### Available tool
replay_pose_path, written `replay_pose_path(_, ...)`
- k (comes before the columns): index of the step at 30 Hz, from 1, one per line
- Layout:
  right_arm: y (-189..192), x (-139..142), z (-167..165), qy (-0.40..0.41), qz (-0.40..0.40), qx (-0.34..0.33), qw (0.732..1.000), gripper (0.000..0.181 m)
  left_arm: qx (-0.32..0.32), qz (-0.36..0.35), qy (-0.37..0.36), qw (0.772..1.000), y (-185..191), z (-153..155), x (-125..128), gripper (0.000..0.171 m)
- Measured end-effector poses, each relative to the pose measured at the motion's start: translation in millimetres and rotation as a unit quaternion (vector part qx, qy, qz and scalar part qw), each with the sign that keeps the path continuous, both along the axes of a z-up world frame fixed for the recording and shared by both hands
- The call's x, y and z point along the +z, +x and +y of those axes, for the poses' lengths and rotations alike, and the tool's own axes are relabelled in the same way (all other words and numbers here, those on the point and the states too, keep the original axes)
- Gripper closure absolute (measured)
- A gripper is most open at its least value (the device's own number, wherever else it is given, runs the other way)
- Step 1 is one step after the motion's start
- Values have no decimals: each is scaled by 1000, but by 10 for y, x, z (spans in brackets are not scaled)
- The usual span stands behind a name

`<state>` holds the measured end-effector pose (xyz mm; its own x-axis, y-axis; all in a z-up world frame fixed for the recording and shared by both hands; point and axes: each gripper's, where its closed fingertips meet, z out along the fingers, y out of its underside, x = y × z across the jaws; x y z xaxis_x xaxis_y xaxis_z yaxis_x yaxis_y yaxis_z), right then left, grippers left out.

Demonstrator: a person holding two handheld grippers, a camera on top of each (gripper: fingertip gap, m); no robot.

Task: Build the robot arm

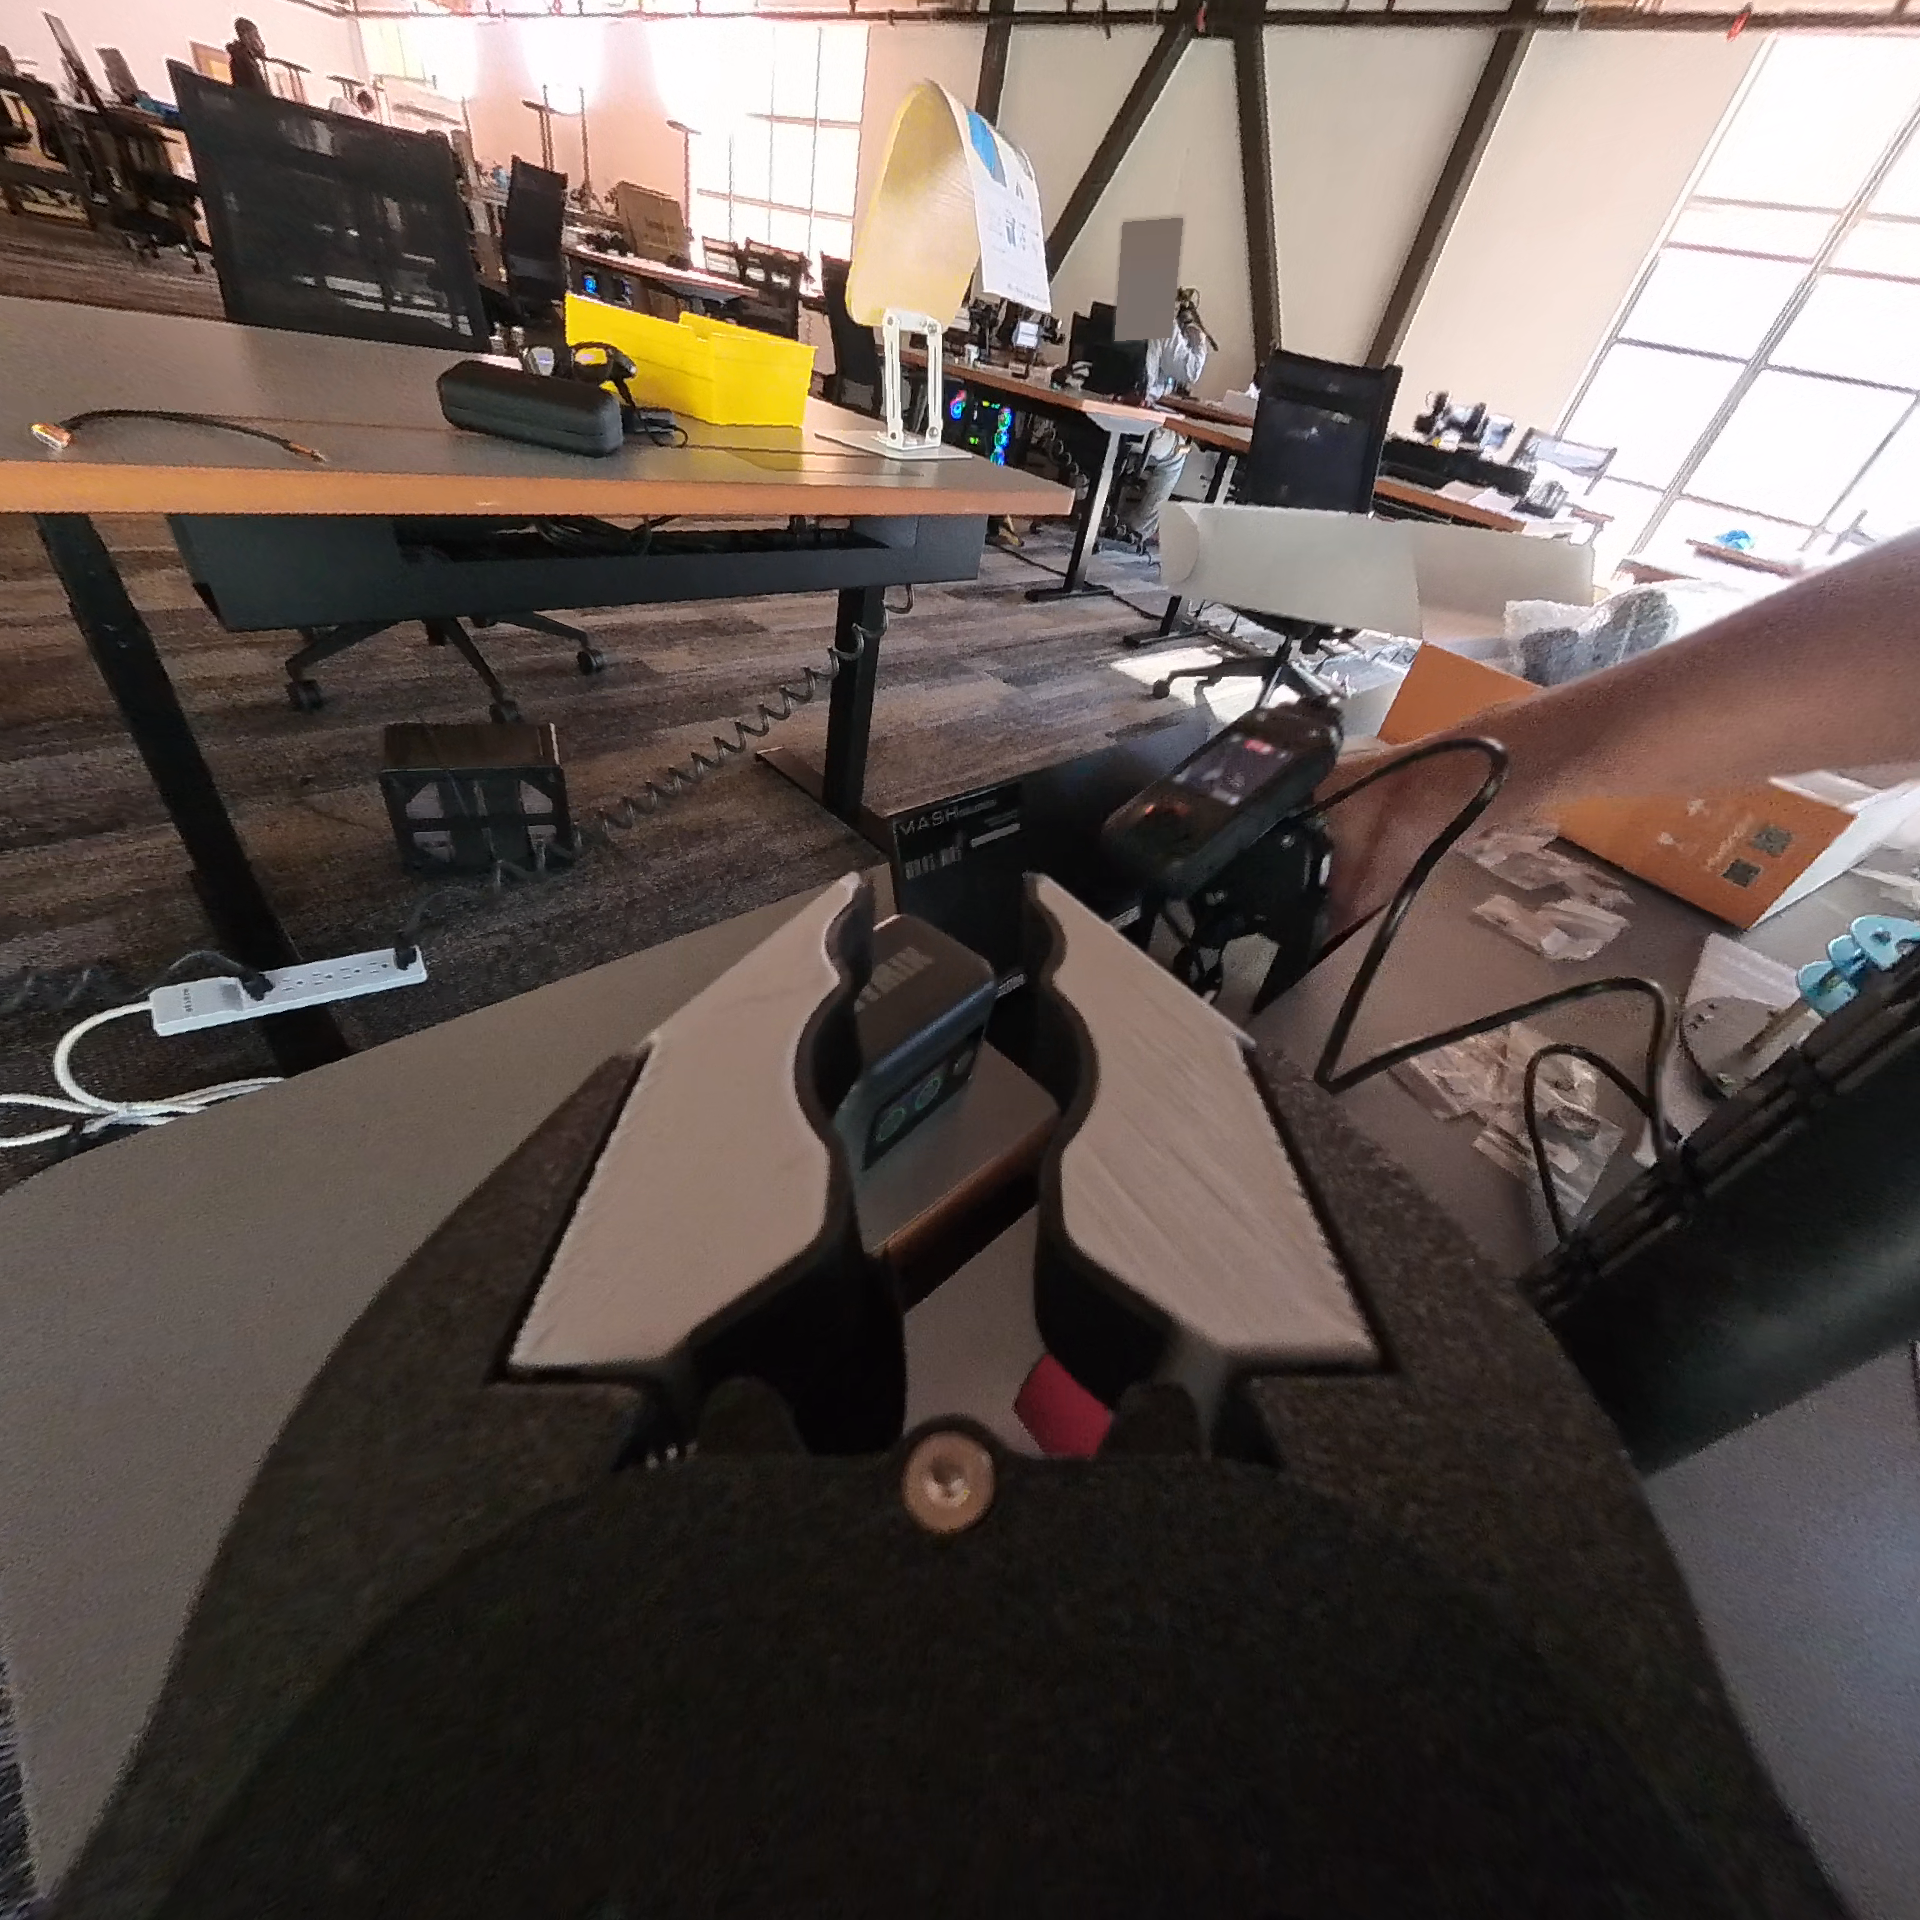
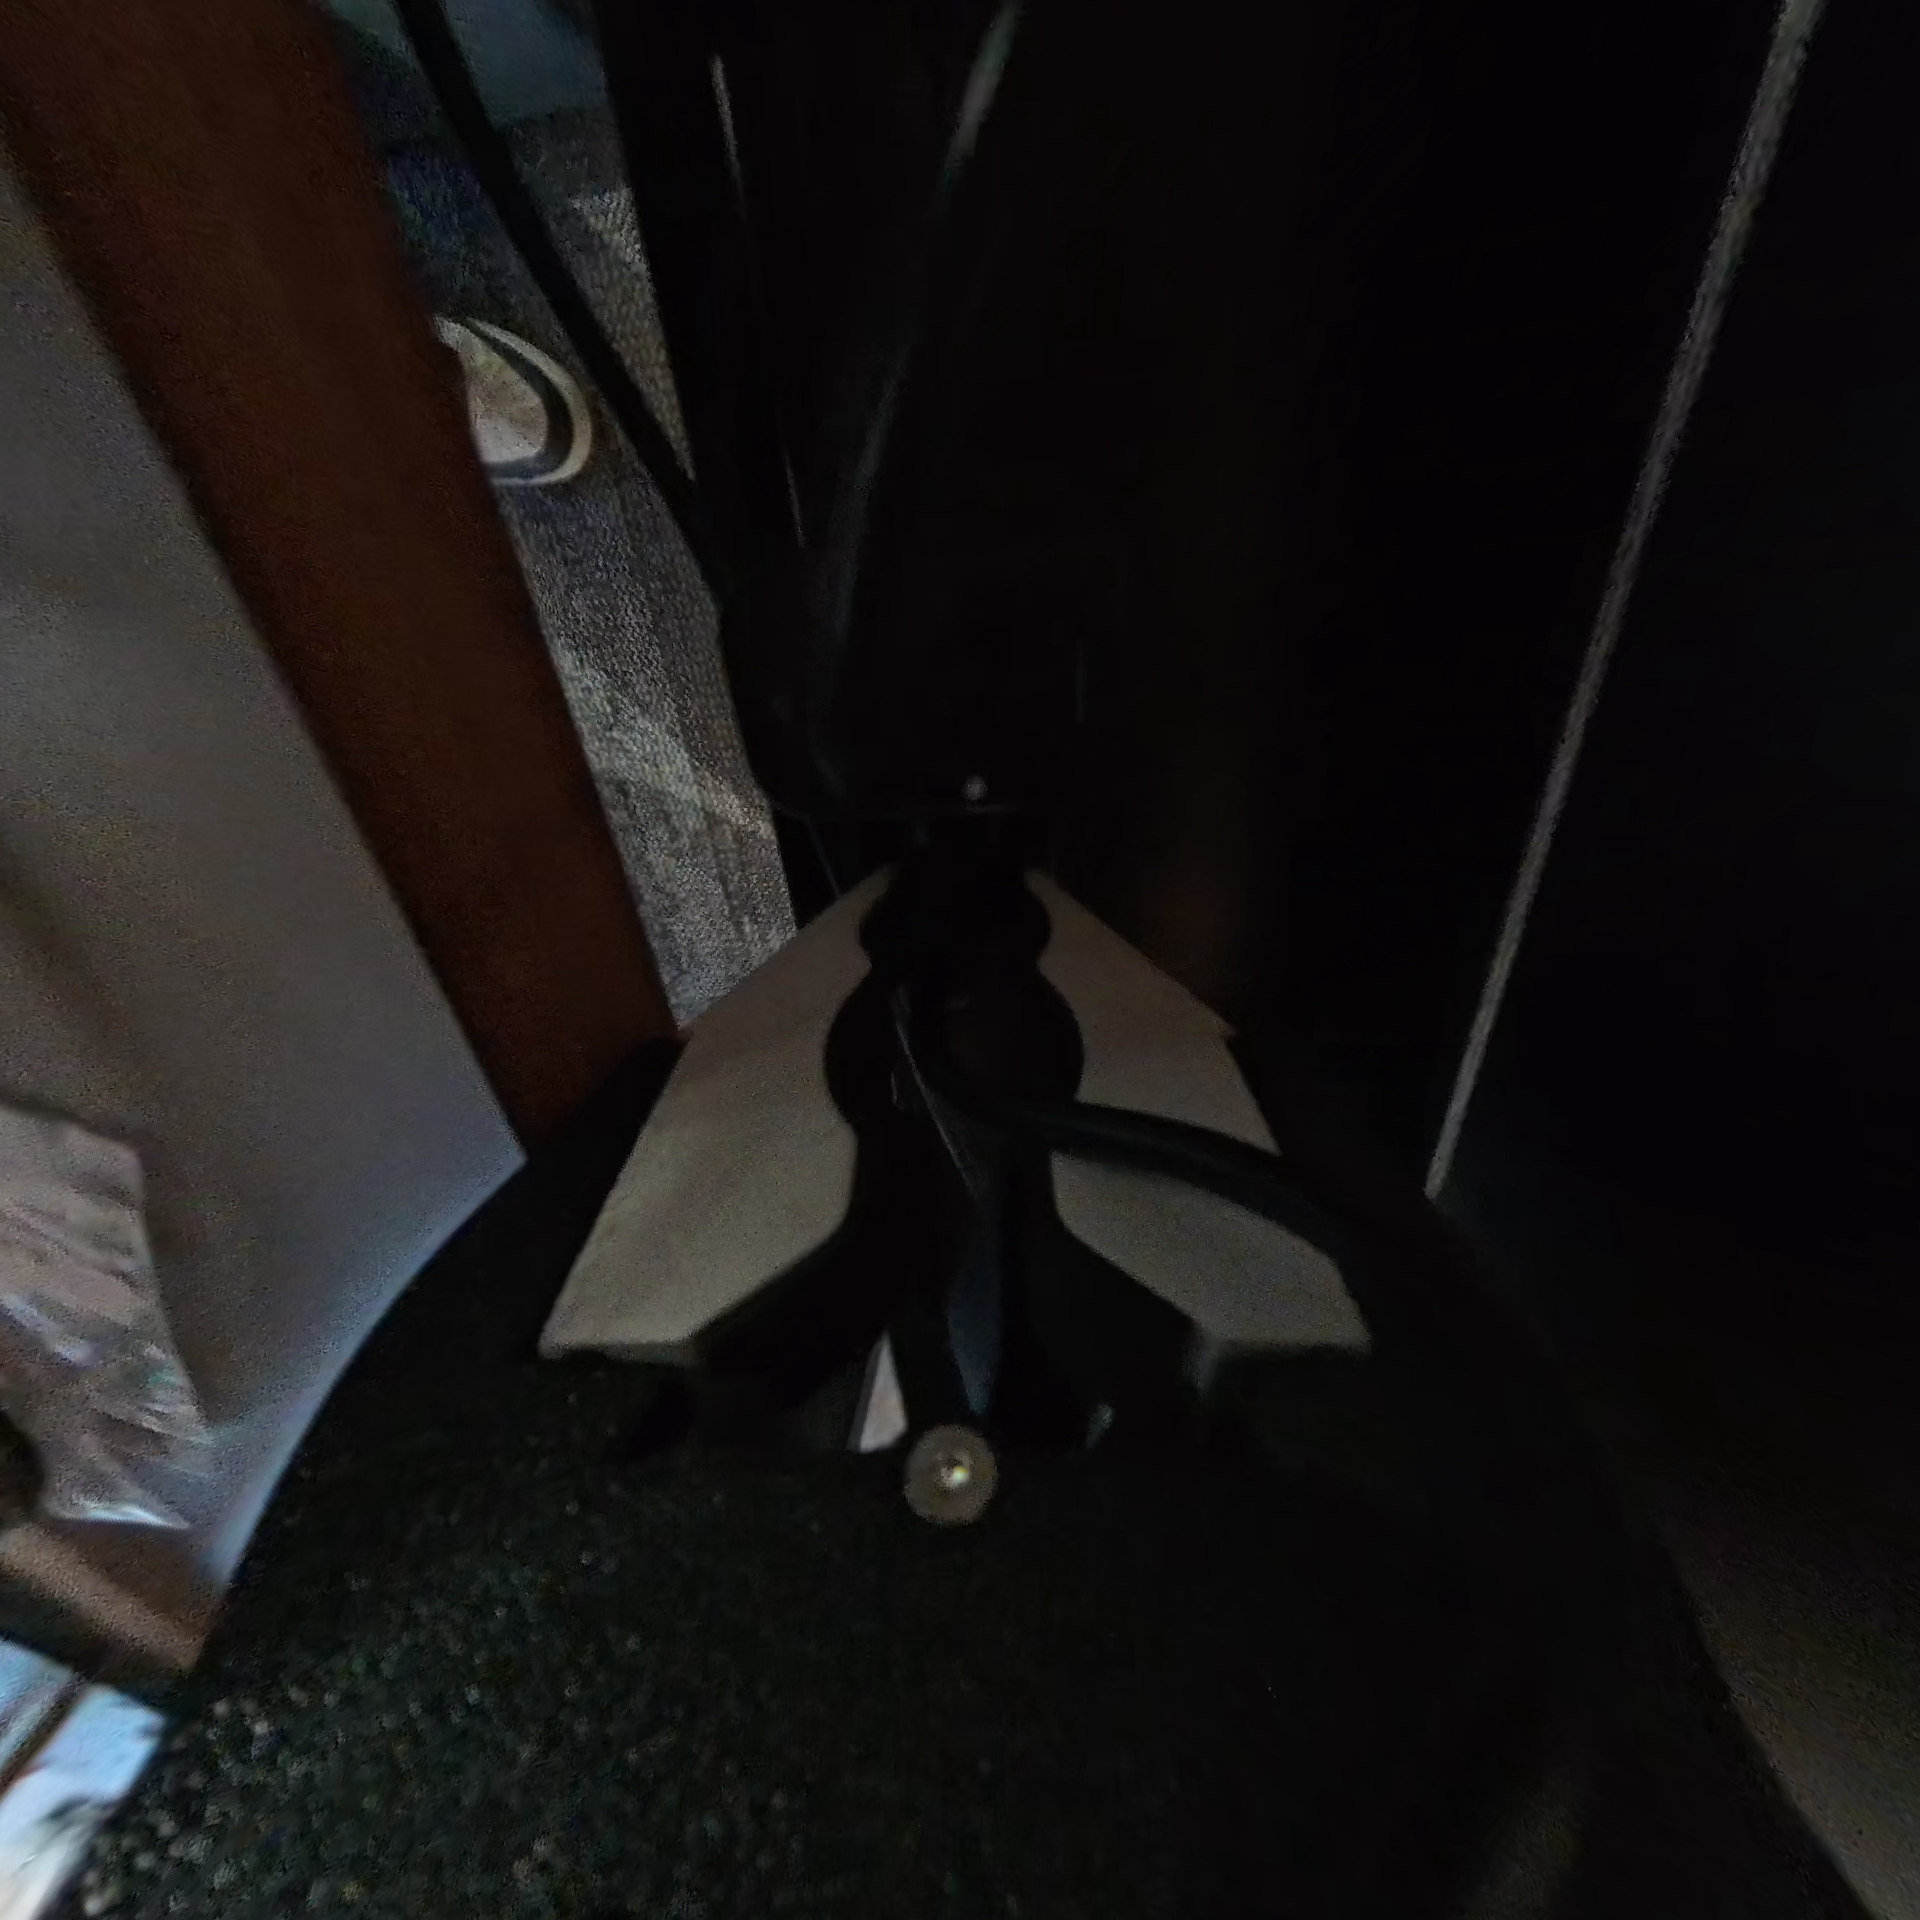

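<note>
At the far left of the left wrist view a white power strip (image 1: 291, 982) lies on the carpet, below the rounded rim of the grey desk (image 1: 260, 1247). The left gripper (image 1: 940, 935) is held over that rim with its jaws part-way apart. A small dark device (image 1: 909, 1049) with two greenish rings is seen between them, tilted and leaning on the left finger, with a gap on the right side. Whether it is clamped or only resting there cannot be told. A firmer hold would likely be had with the device seated squarely in the curved notches and both pads bearing on its flat sides. Just beyond stands a black box (image 1: 956, 862).

Further right, the right gripper (image 1: 1226, 810) is lowered past the desk corner on a bare forearm (image 1: 1714, 686), and a black cable (image 1: 1392, 914) loops away from it over the desk. Small plastic bags and an orange box (image 1: 1704, 831) lie near.

In the right wrist view – very dim – the desk top and its wood-coloured edge (image 2: 343, 520) are seen at left, then a strip of carpet (image 2: 644, 675). The right gripper (image 2: 956, 904) appears drawn in on the black cable (image 2: 961, 1049), which also crosses its right finger. A dark panel (image 2: 1621, 623) stands close on the right. Room is judged tight here – the desk edge on one side, the panel on the other – while open floor is left on the left gripper's side.
</note>
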<state>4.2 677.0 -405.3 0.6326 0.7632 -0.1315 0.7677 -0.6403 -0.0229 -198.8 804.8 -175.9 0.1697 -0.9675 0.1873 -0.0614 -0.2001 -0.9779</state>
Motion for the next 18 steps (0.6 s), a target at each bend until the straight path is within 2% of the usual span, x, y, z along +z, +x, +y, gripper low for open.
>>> replay_pose_path(2,-4,3,2,20,47,-26,998,165,-2,4,6,1000,-8,-18,9,145)
replay_pose_path(7,-13,15,5,23,60,-52,997,164,-2,3,-7,1000,-44,-18,-48,145)
replay_pose_path(9,-3,48,62,11,66,-83,994,153,2,3,-10,1000,-76,23,-44,145)
replay_pose_path(11,-46,77,31,-4,74,-76,994,164,6,3,-8,1000,-113,63,-35,145)
replay_pose_path(16,-49,57,20,17,29,-35,999,167,-2,13,-4,1000,-127,36,-92,145)
replay_pose_path(18,-53,53,16,15,23,-53,998,166,-2,16,-2,1000,-105,9,-92,145)
